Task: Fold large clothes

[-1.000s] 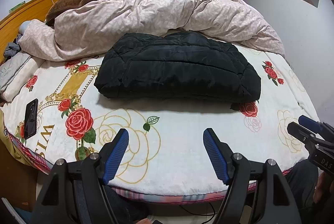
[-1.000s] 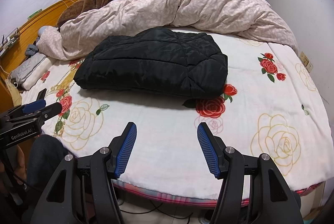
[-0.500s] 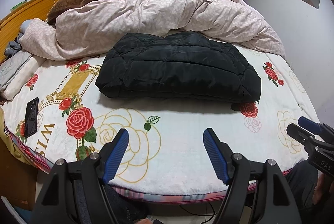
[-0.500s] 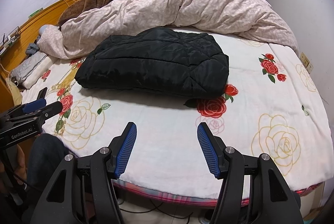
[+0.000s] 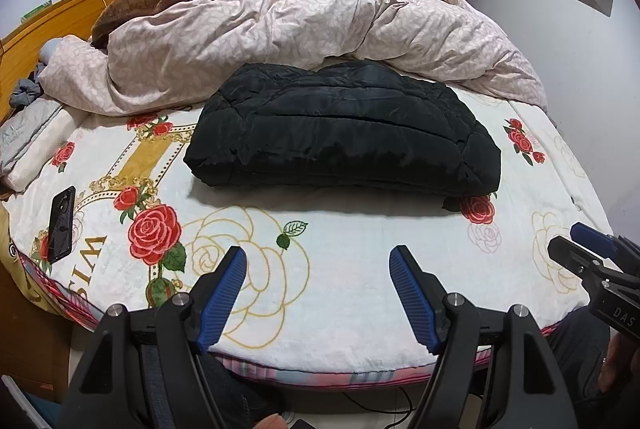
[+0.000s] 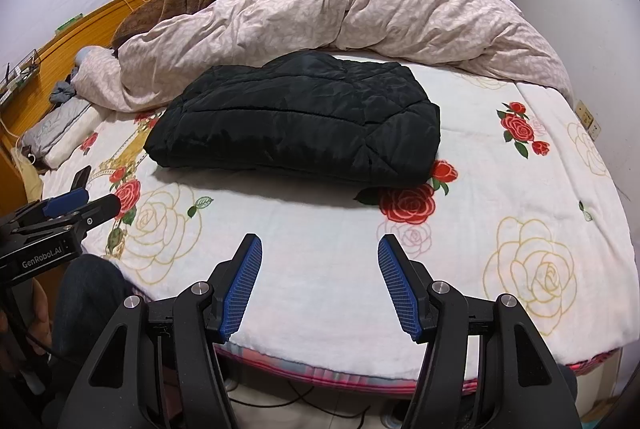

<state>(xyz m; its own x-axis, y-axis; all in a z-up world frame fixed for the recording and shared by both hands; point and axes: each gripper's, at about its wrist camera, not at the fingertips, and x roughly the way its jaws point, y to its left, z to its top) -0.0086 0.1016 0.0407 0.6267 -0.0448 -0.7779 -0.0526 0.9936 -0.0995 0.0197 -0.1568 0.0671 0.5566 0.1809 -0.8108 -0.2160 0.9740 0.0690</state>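
Phone (image 5: pixel 61 225) lies at bed's left edge. Folded black jacket (image 5: pixel 344 133) lies mid-bed (image 5: pixel 360 309), long axis left-right, just before the pink duvet (image 5: pixel 280 33). Left gripper (image 5: pixel 318 293) and right gripper (image 6: pixel 320 283): jaws apart, empty, above the near edge.

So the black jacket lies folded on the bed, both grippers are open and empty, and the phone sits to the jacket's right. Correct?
Not quite. The phone lies left of the folded black jacket, near the bed's left edge, as the left wrist view shows. The left gripper and right gripper are indeed open and empty.
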